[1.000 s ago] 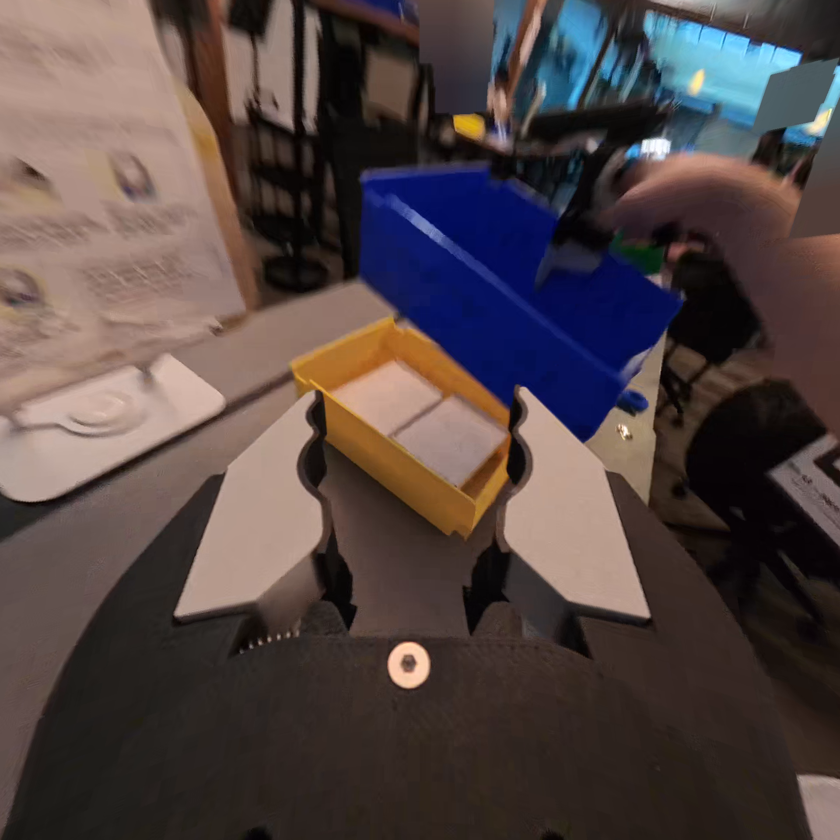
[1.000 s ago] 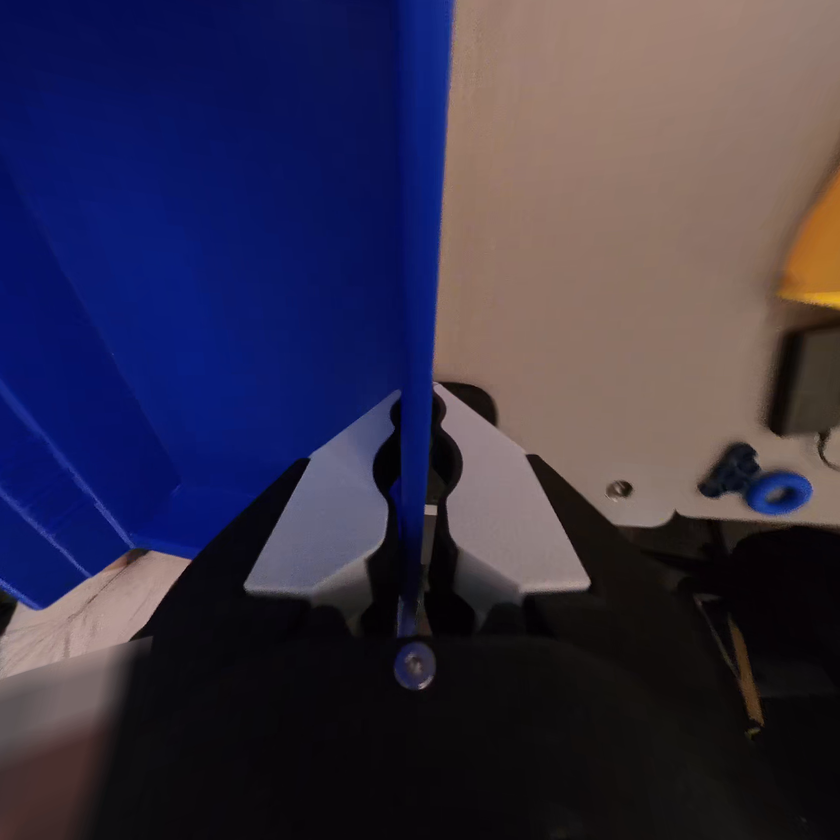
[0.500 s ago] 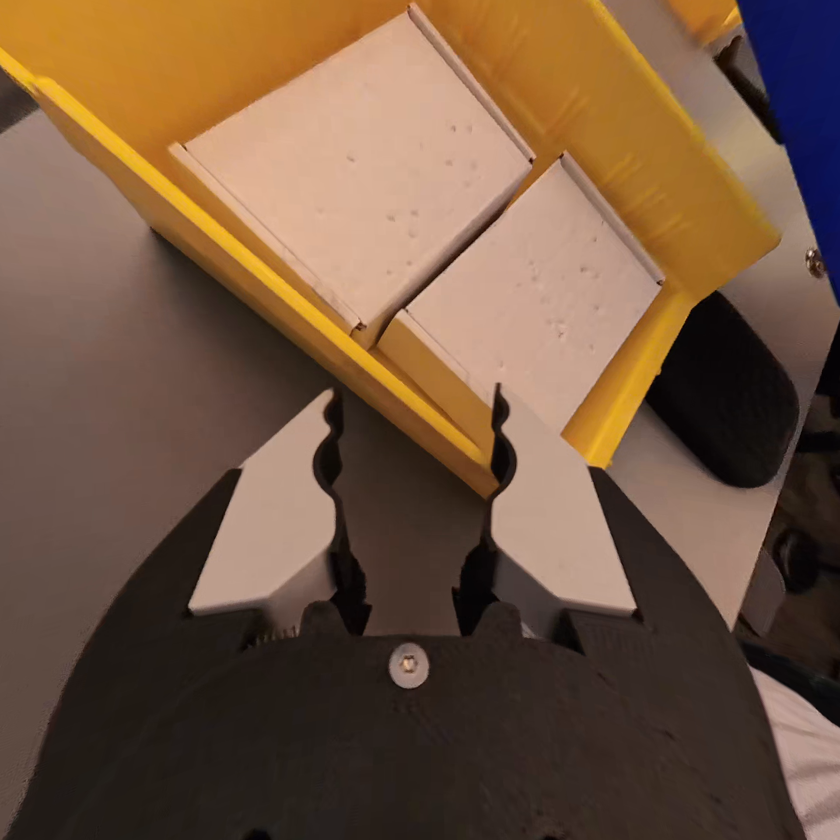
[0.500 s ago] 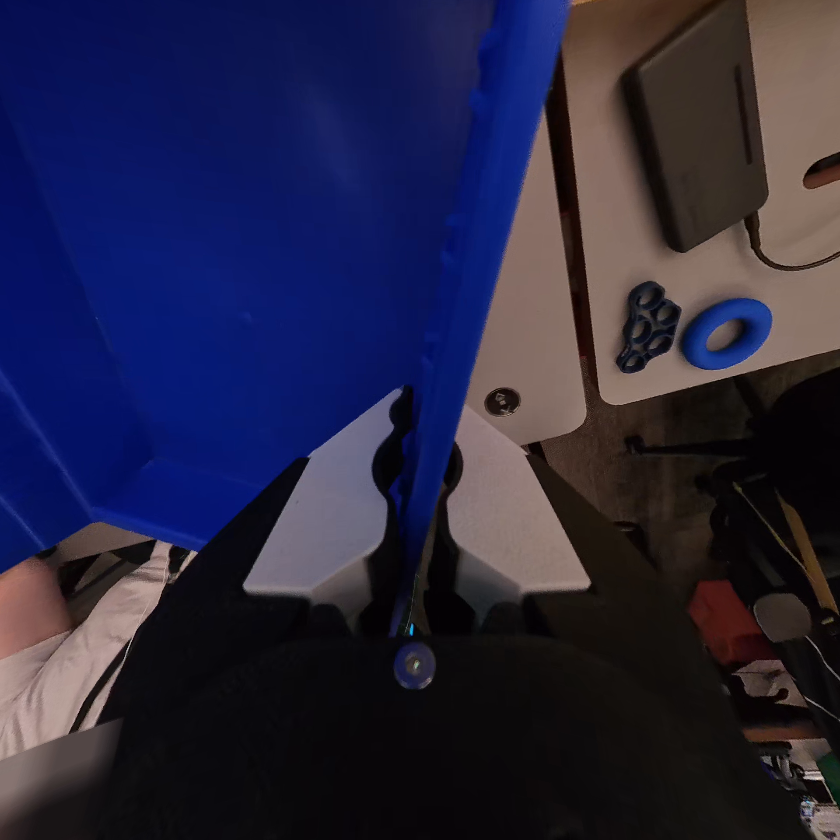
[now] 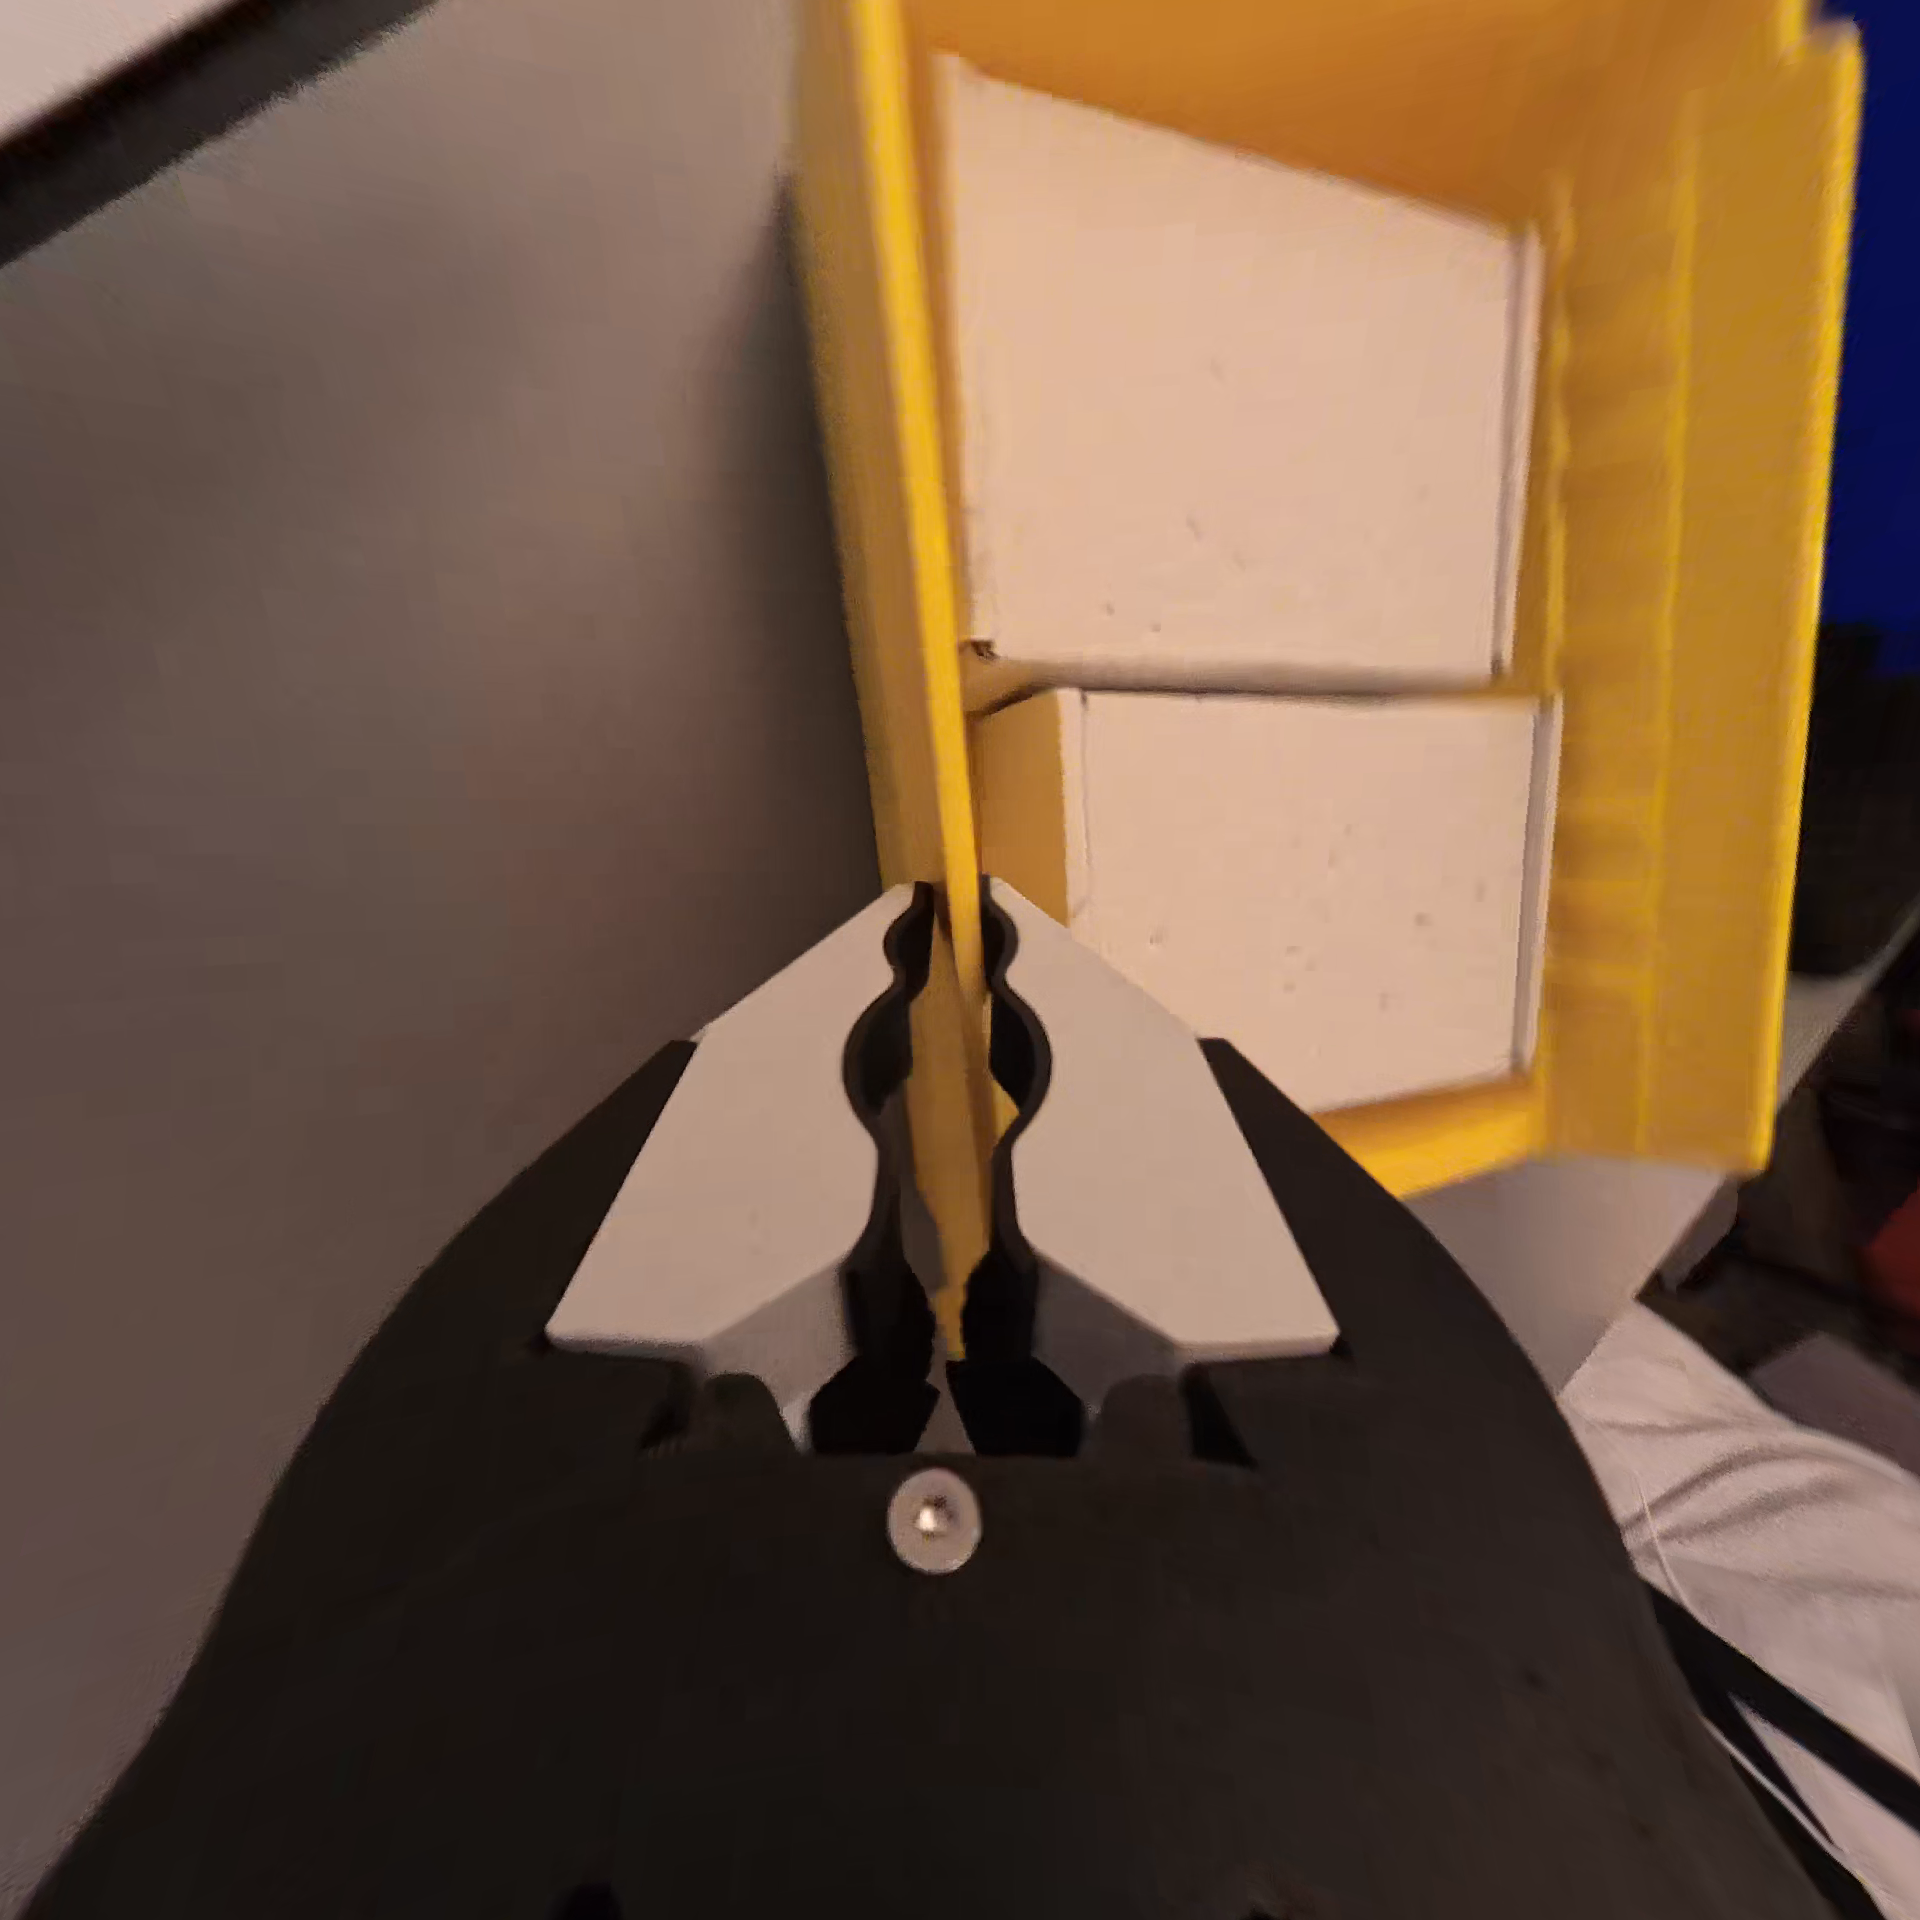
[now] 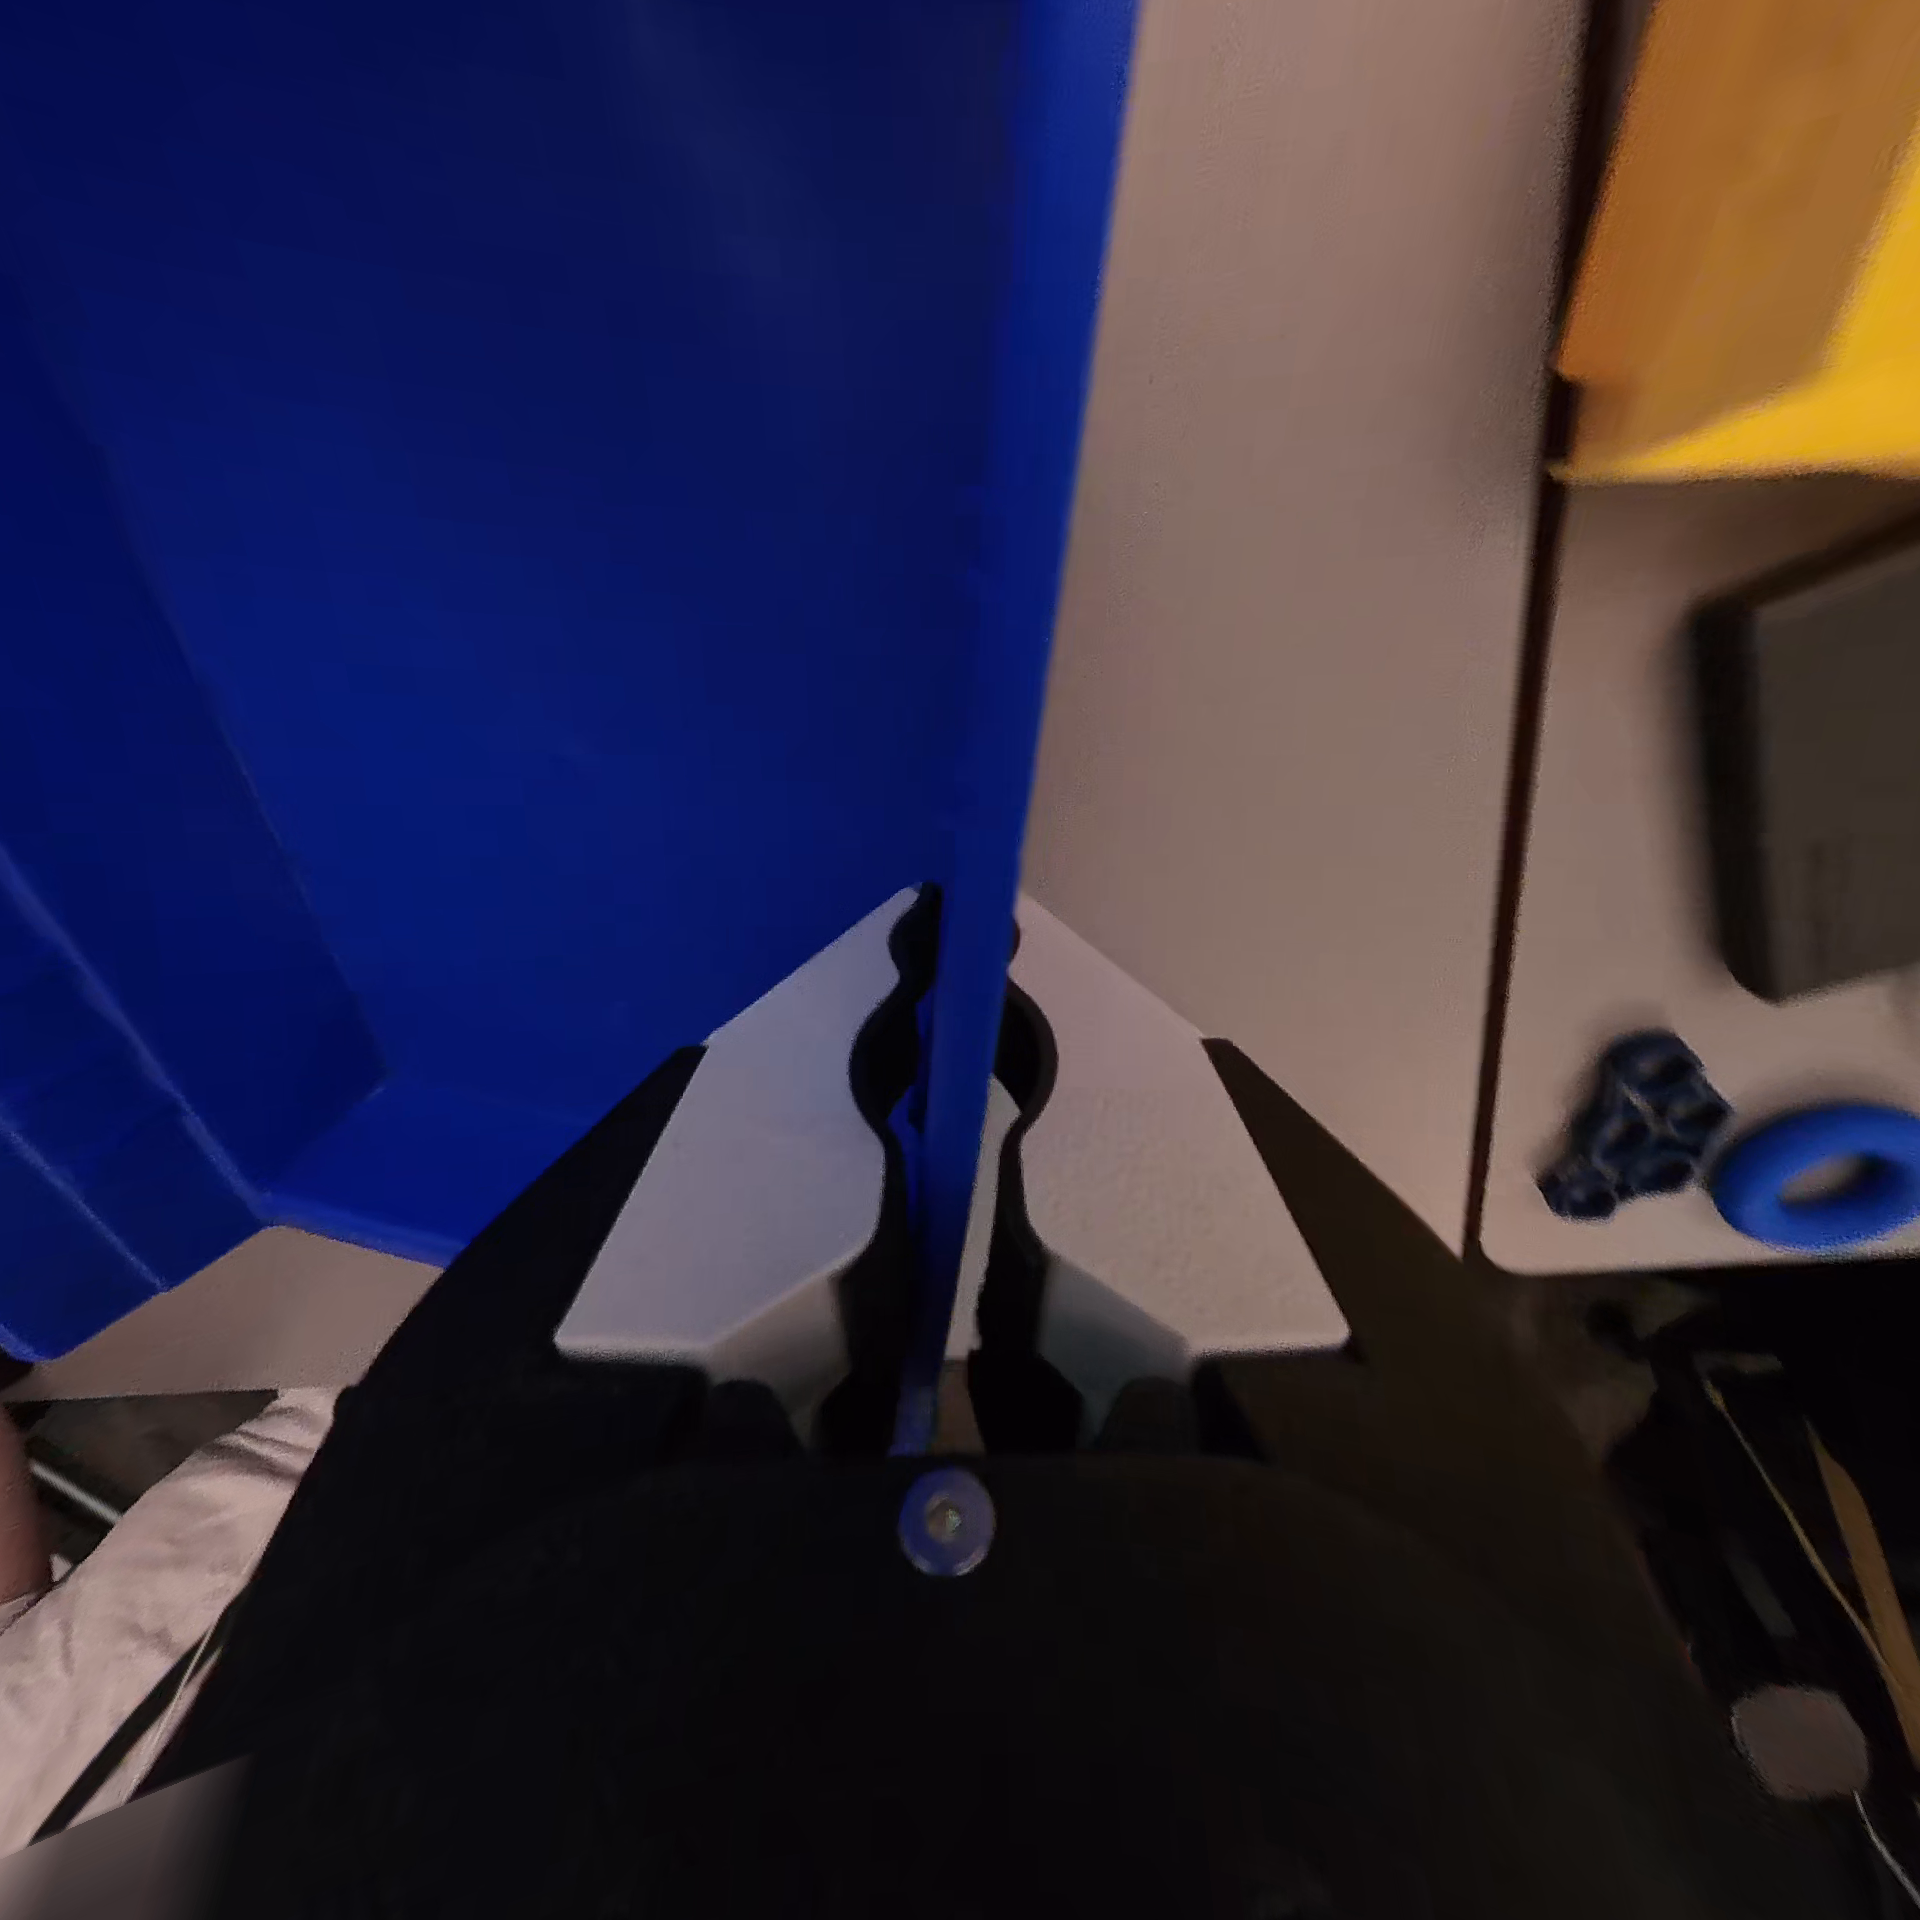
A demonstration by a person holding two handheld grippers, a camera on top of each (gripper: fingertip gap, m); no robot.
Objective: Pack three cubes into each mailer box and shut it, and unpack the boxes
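My left gripper [image 5: 954,896] is shut on the near side wall of a yellow bin [image 5: 1621,644]. Two white mailer boxes lie flat and shut inside it, one farther [image 5: 1226,416] and one nearer [image 5: 1299,894]. My right gripper [image 6: 966,904] is shut on the side wall of a blue bin [image 6: 468,571], which fills the left half of the right wrist view. No cubes show in either view; the blue bin's inside looks empty where I can see it. A corner of the yellow bin [image 6: 1766,260] shows at the upper right of the right wrist view.
The grey table [image 5: 416,727] lies to the left of the yellow bin. In the right wrist view a light tabletop [image 6: 1299,520] carries a dark flat device [image 6: 1829,790], a blue ring [image 6: 1829,1184] and a dark blue holed piece [image 6: 1642,1122]. White cloth [image 5: 1714,1507] shows at the lower right. Some 55 cm of space lies between my two pairs of fingers.
My left gripper went from open above the table to the yellow bin's wall and shut on it. My right gripper stays shut on the blue bin and has swung over the table.
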